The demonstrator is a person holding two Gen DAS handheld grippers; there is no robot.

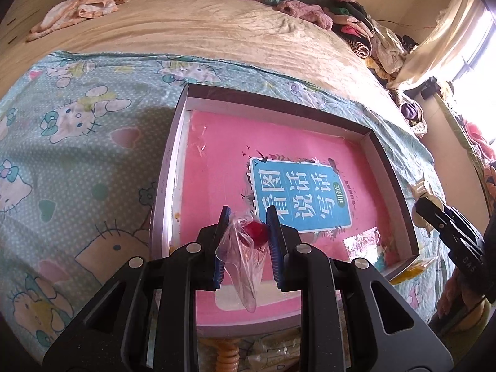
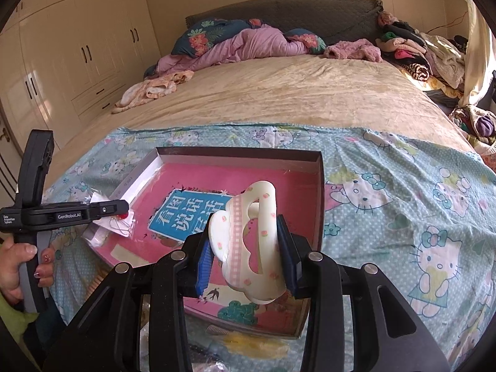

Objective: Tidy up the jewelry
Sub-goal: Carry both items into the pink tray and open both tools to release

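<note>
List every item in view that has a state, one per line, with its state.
left gripper: shut on clear bag, above the box
clear bag: pinched, hanging, red bead inside
right gripper: shut on hair claw, above the box
hair claw: clamped between the pads, lifted
box: open, no lid on, pink book lying flat inside
wardrobe doors: closed
</note>
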